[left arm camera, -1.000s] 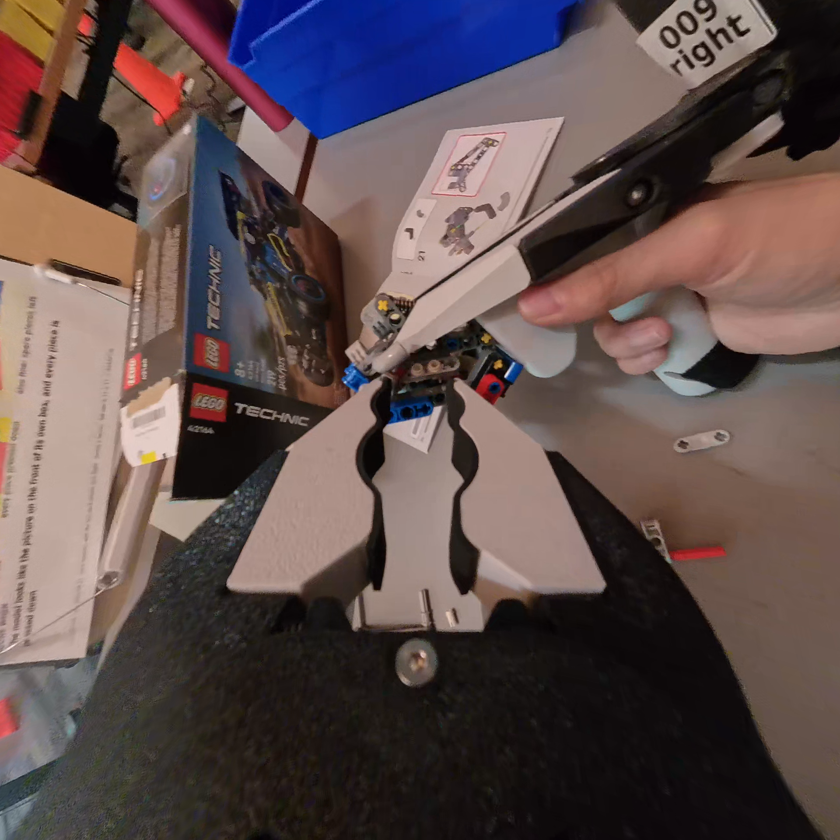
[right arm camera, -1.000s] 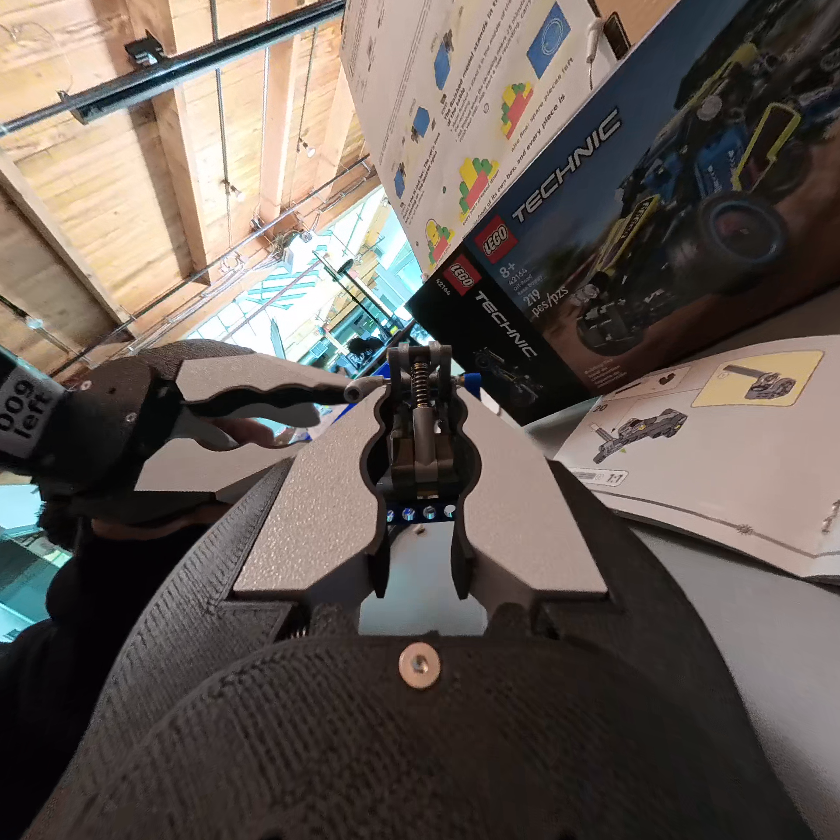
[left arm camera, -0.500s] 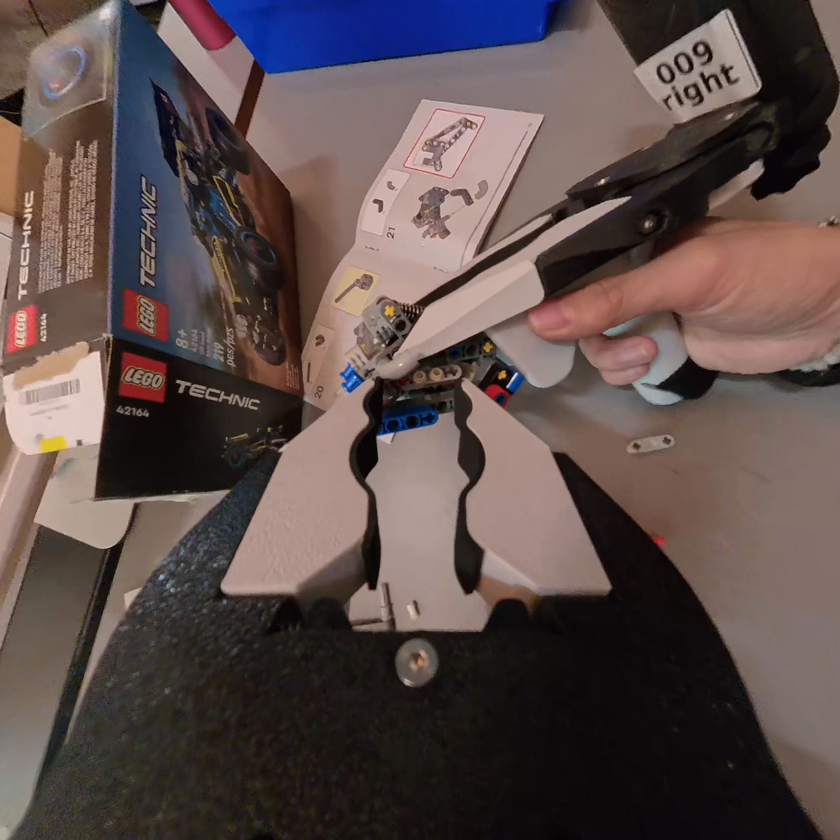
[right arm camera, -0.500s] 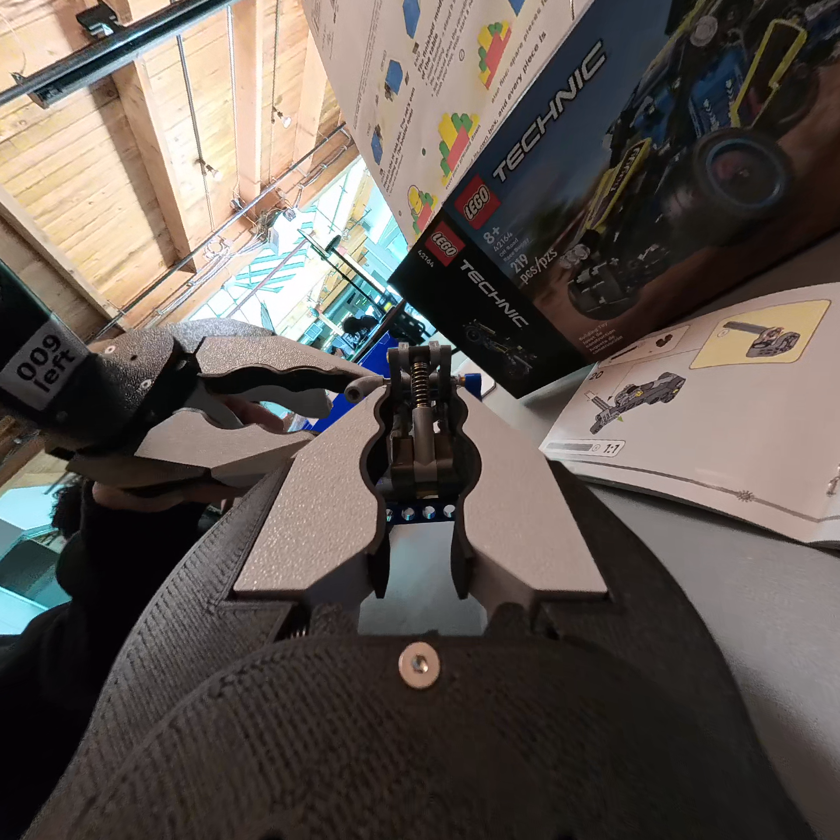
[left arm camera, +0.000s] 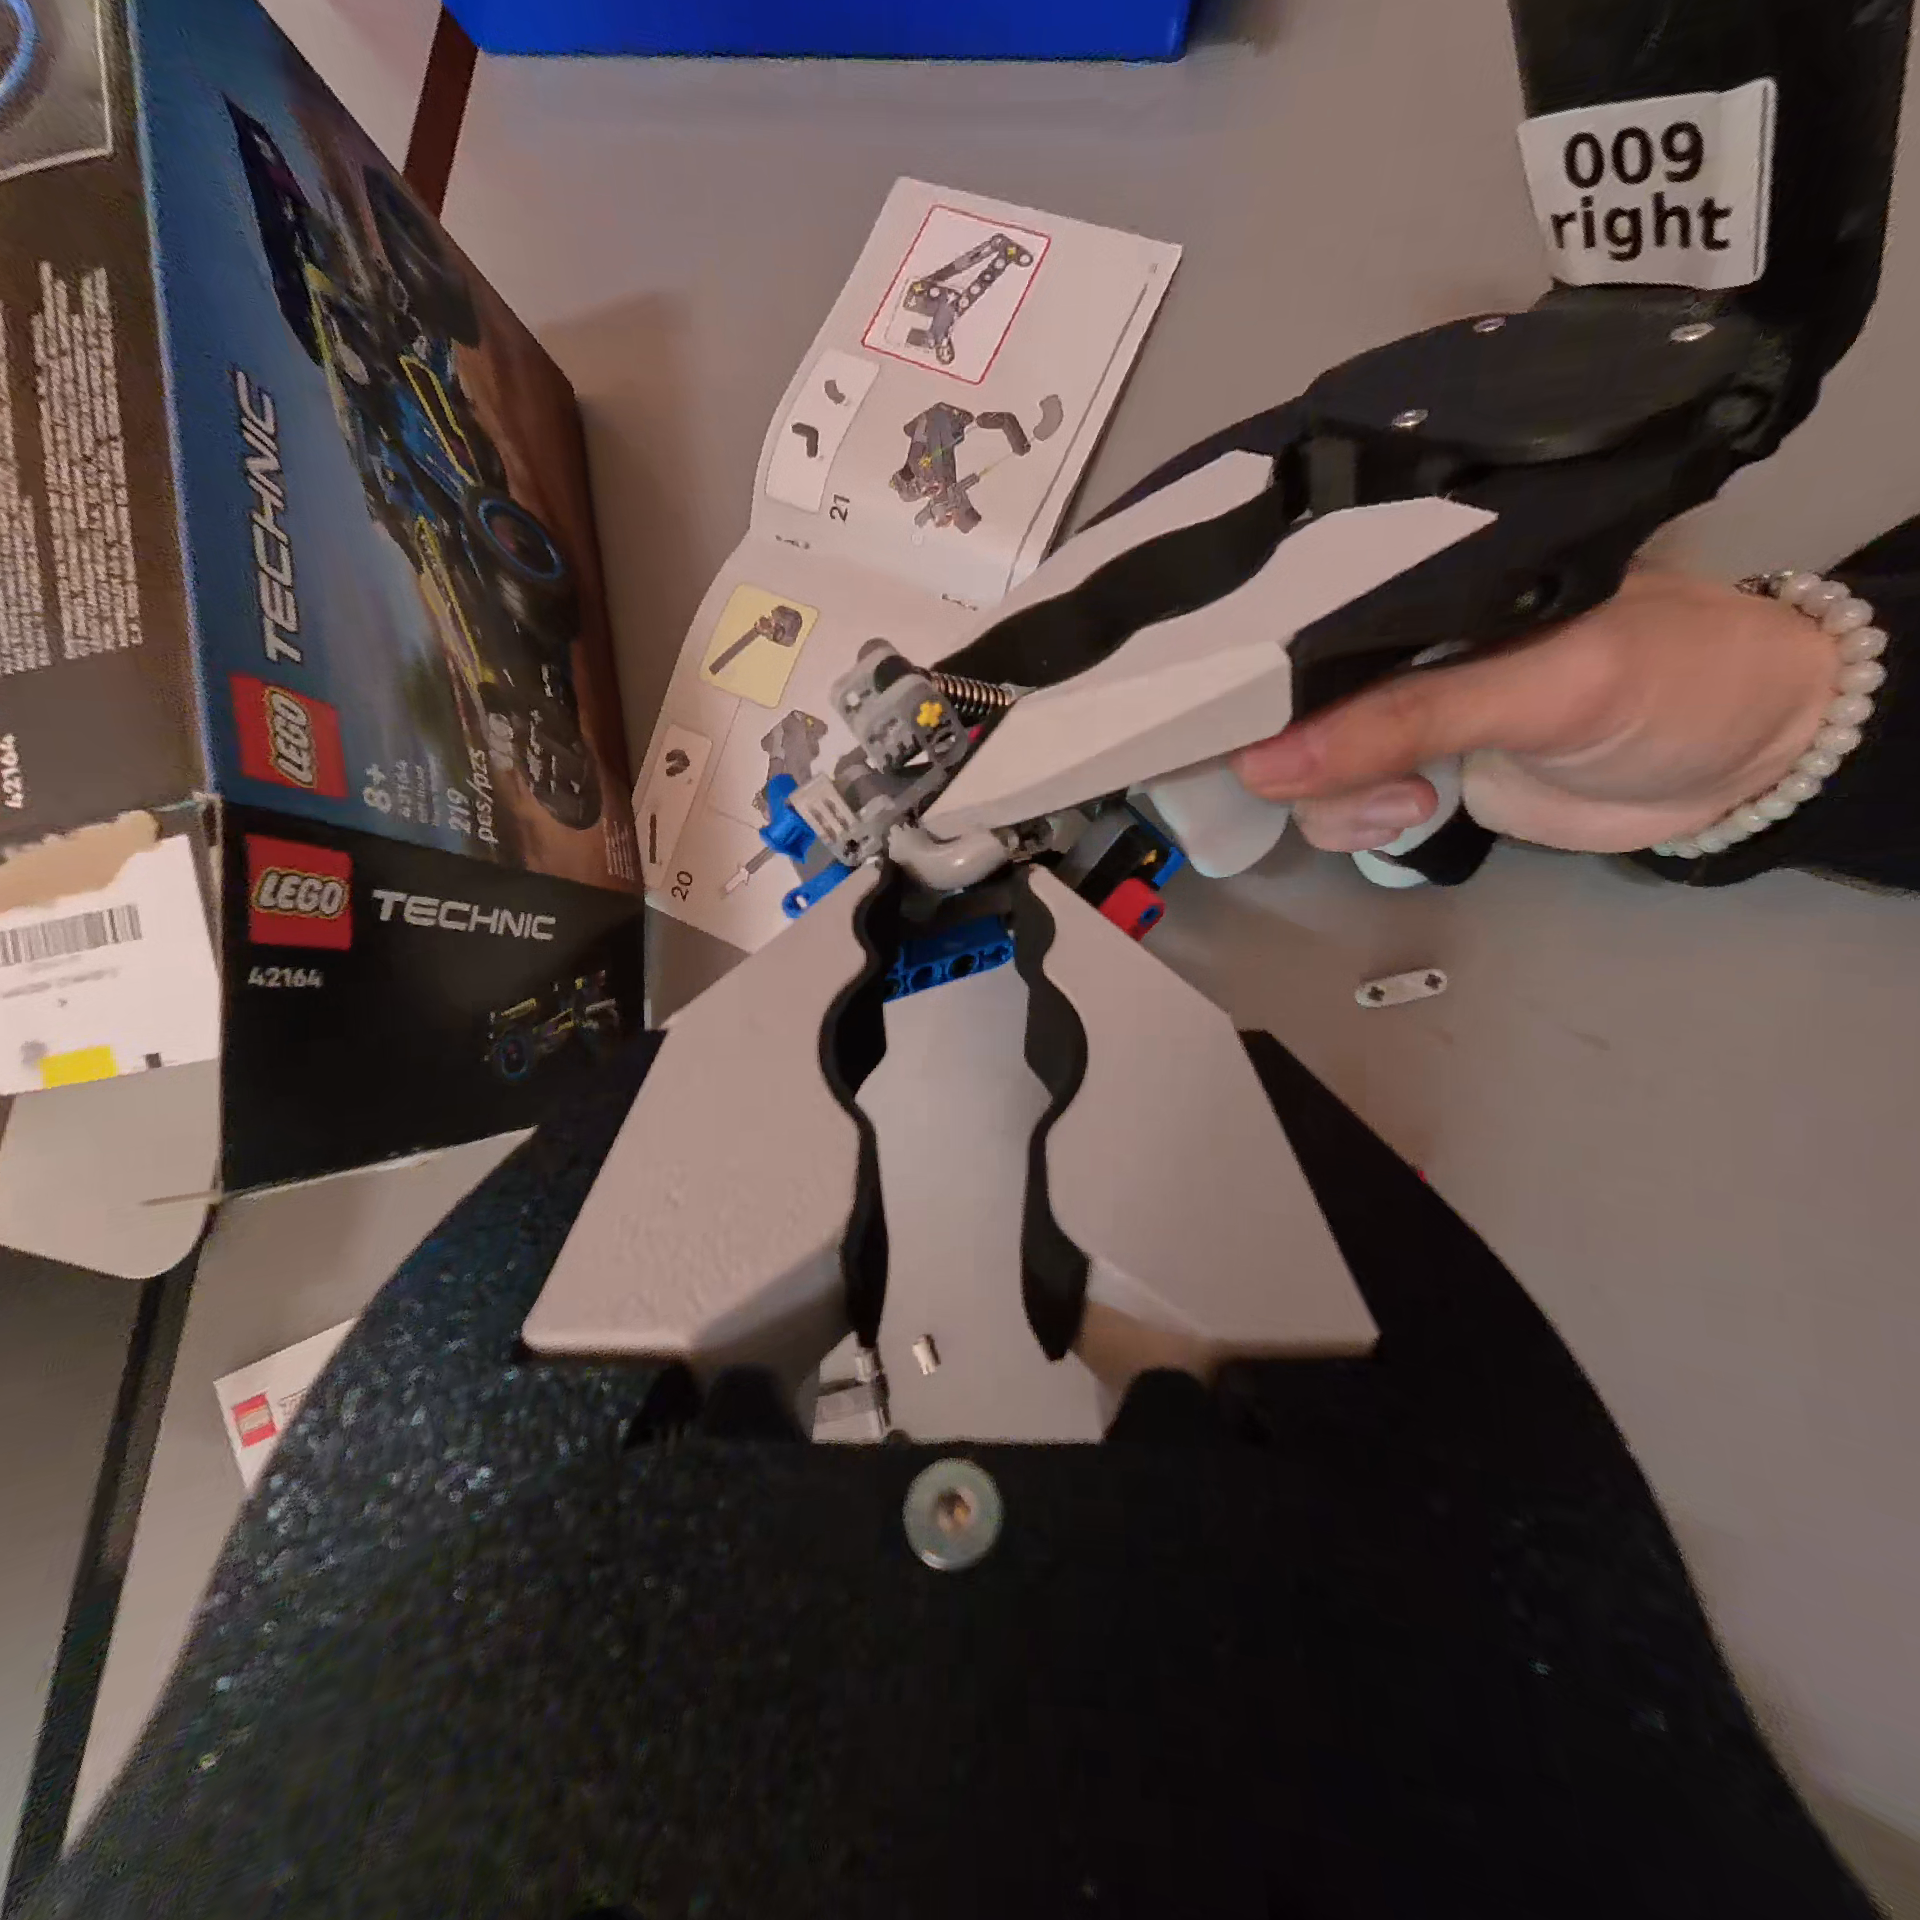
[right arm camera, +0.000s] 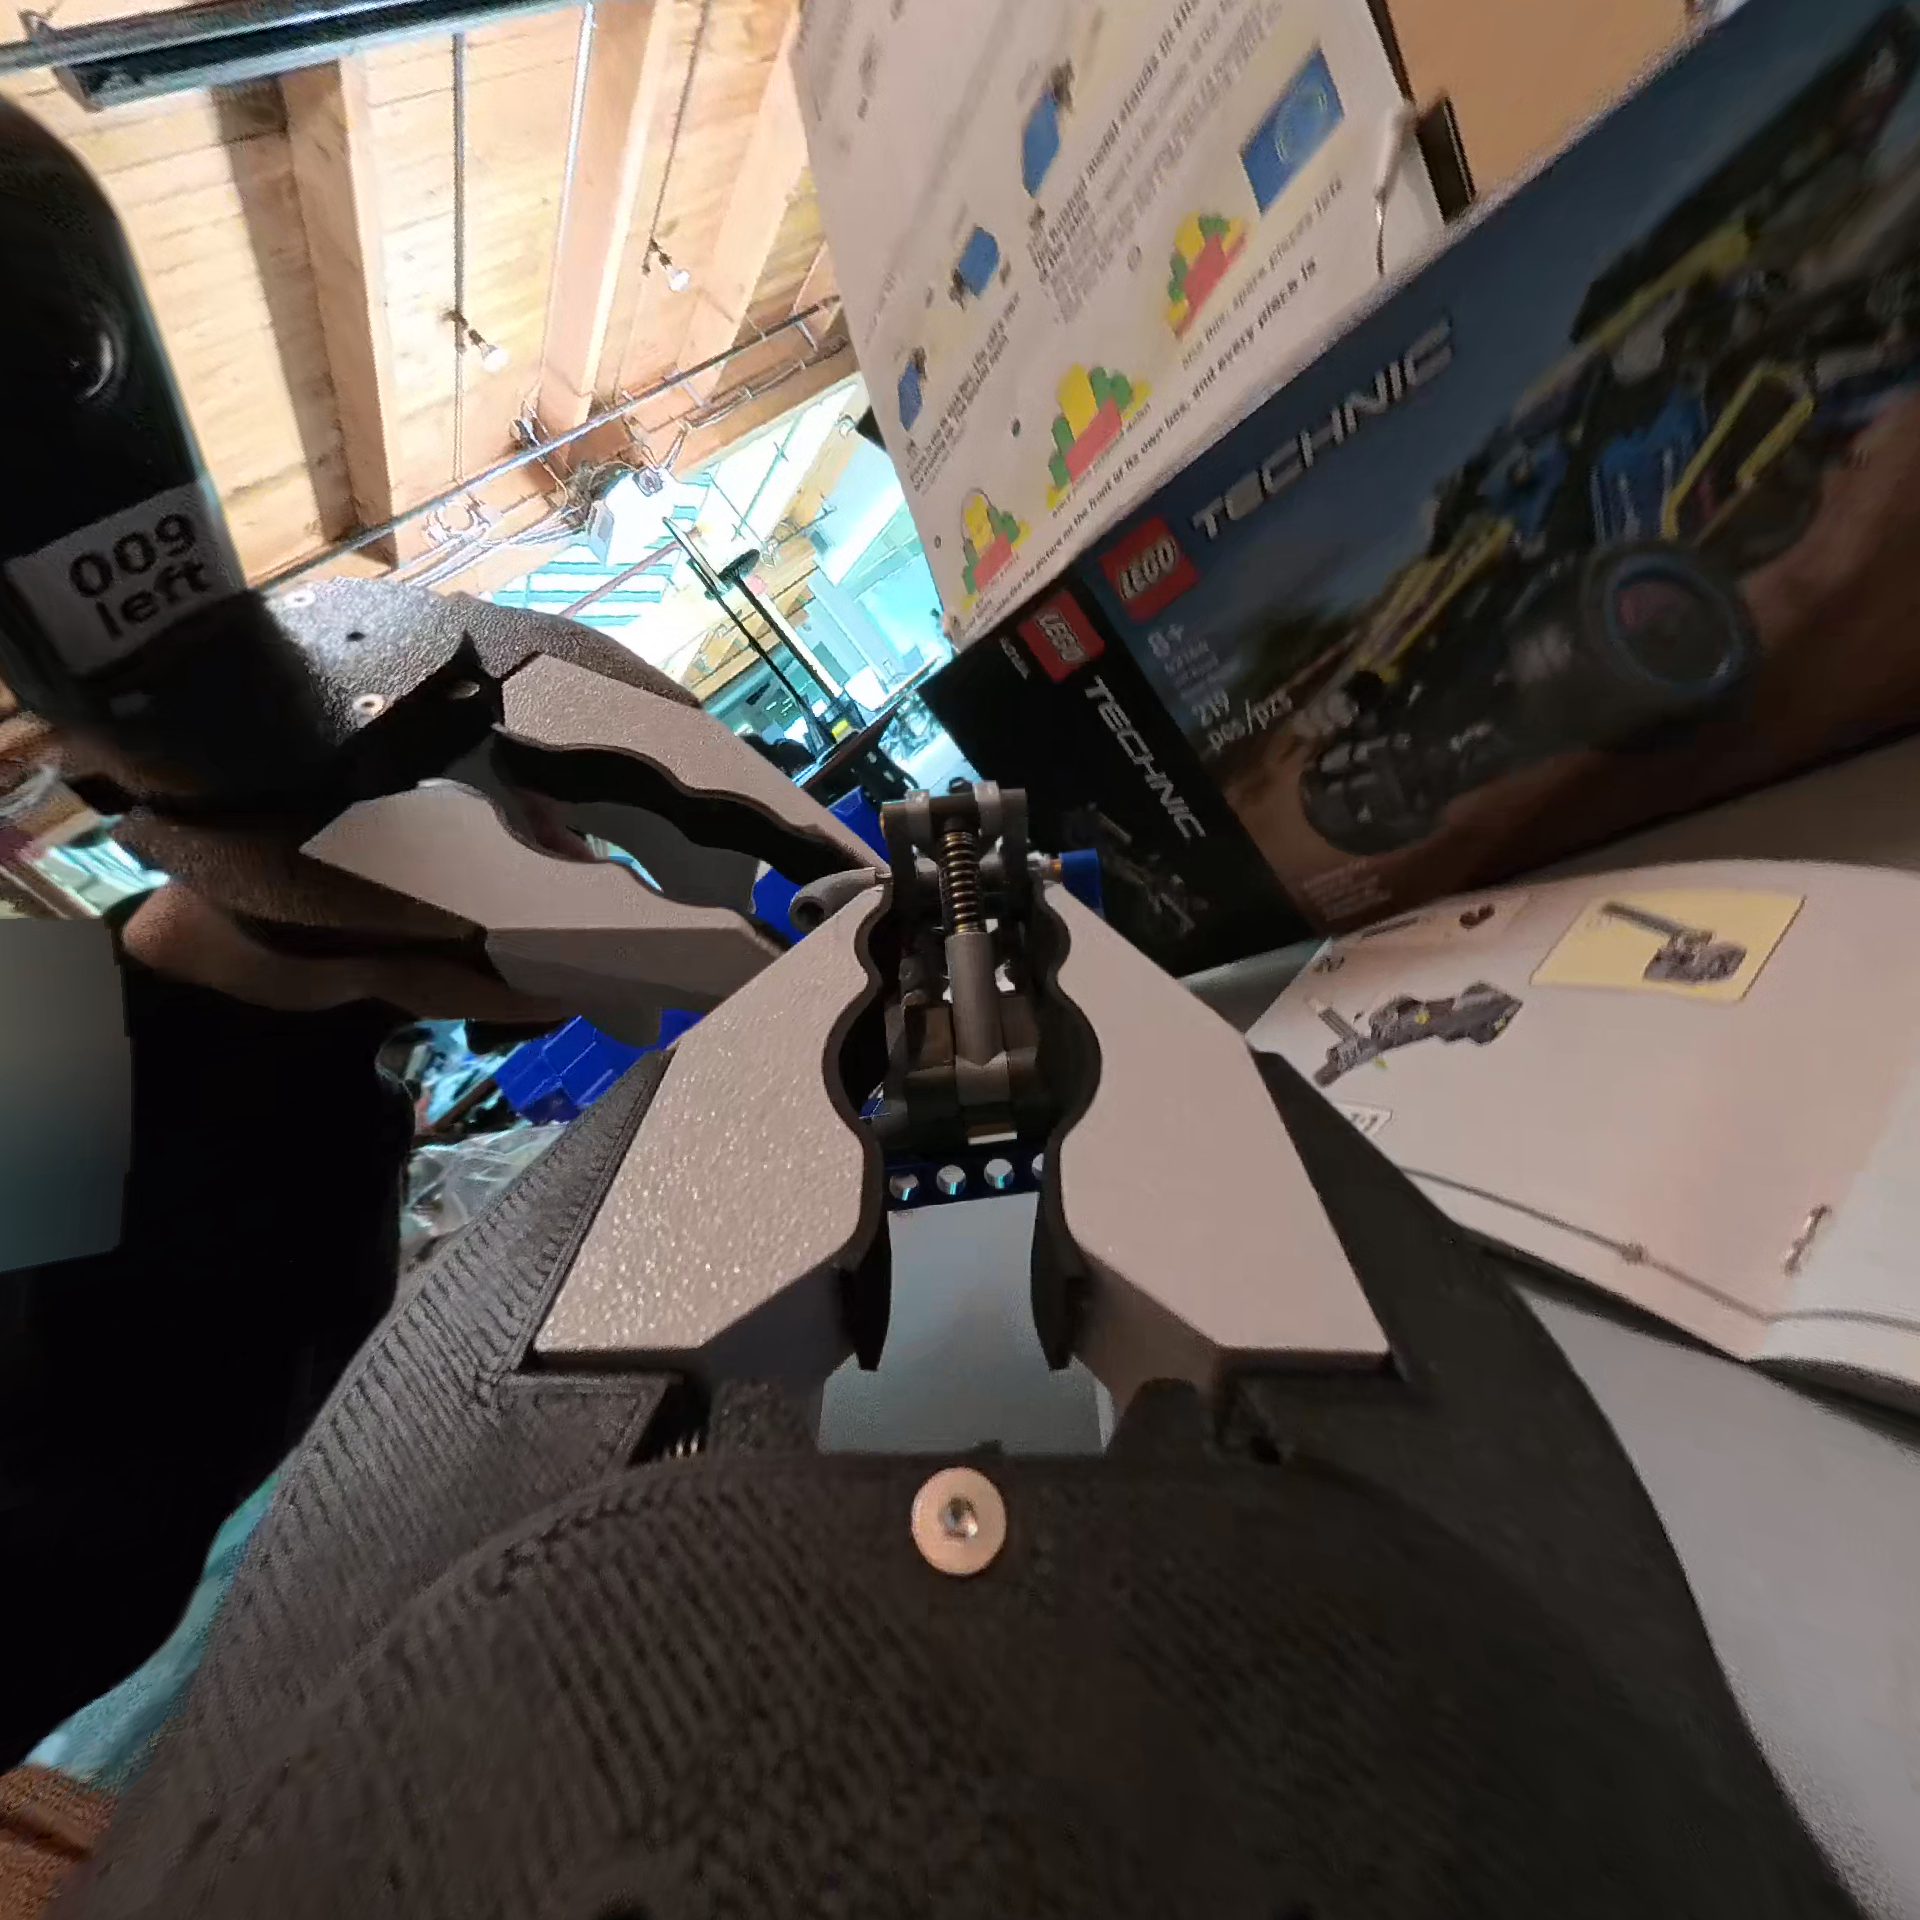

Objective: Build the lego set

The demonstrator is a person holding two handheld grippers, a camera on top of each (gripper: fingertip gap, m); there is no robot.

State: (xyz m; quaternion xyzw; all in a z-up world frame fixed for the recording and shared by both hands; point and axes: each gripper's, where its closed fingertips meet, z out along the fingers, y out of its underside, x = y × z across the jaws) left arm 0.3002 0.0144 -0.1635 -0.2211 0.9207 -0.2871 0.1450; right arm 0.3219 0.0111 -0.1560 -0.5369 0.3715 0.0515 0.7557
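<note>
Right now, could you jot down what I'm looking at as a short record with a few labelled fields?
Setting: grey table with a toy box and an open instruction booklet.
Right tool: clamped on a partly built grey and blue brick model with a spring strut, lifted off the table.
Left tool: fingers at a small curved light grey piece on the model's side; grip not clear.
Loose parts: flat grey link on the table.

Toy set box [left arm camera: 395, 582], open instruction booklet [left arm camera: 935, 436], blue bin [left arm camera: 810, 21], grey table [left arm camera: 1558, 1143]
</note>
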